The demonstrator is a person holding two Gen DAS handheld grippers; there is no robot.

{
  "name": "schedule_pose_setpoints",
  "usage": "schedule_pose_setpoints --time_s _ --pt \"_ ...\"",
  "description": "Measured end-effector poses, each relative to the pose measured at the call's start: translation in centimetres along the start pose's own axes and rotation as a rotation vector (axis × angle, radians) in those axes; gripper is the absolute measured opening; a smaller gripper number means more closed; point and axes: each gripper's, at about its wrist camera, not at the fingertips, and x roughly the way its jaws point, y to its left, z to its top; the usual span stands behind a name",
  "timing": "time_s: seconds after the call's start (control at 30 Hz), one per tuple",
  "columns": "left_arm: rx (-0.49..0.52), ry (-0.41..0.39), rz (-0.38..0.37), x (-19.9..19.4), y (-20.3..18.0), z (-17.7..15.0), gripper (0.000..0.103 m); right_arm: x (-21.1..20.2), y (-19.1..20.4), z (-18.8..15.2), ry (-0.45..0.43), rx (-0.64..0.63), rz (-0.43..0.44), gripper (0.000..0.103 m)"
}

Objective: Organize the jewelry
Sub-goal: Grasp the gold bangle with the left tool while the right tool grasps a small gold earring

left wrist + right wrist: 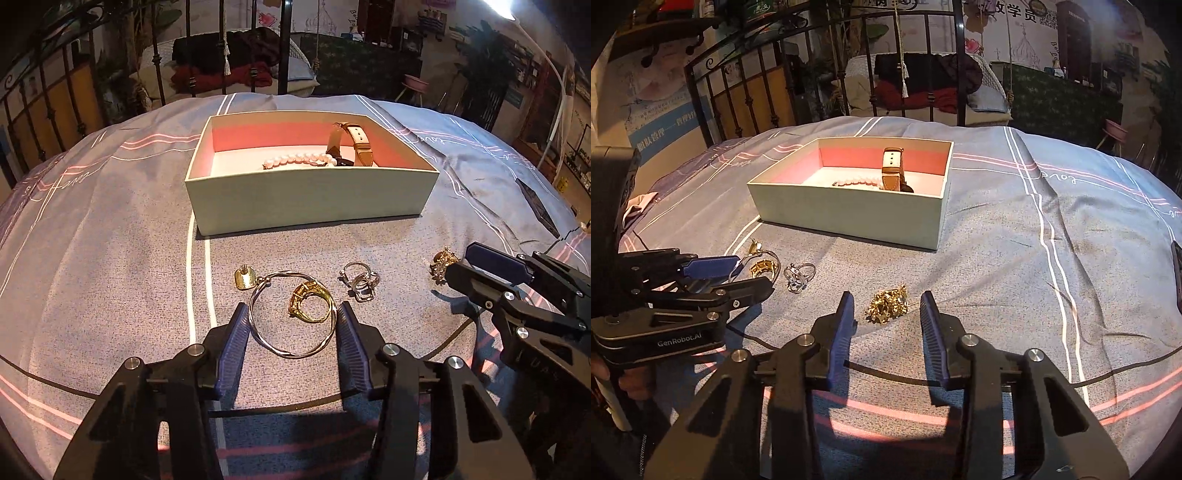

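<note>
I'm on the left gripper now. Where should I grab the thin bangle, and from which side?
Probably best to grip the bangle at its near arc, coming straight down. It lies flat on the bedspread inside the open left gripper, so a side pinch would likely just slide it. The near arc is bare wire; the far part has the gold ring lying inside it and the gold pendant beside it.

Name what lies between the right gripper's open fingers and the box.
In the right wrist view, a gold ornate jewelry piece lies just ahead of the right gripper; beyond it only bare bedspread stretches to the box.
</note>
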Motion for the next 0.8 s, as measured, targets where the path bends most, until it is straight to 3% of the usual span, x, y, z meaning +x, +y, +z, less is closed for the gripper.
schedule_pose_setpoints --time_s 0.13,0.37,0.57,0.8 --pt "-0.008 -0.001 -0.009 -0.3 0.1 -0.1 0.048 0.3 1.1 0.1 0.001 -0.042 0.013 0.026" --pt "-0.006 -0.005 -0.024 -0.6 -0.1 -0.2 0.048 1.2 1.3 0.2 0.027 -0.056 -0.012 0.02" --pt "-0.008 -0.006 -0.027 -0.7 -0.1 -0.2 0.048 0.6 1.4 0.5 -0.001 -0.049 0.01 0.02" --pt "-0.008 -0.01 -0.031 -0.8 -0.1 -0.1 0.048 2.0 1.6 0.4 0.042 -0.063 0.002 0.018"
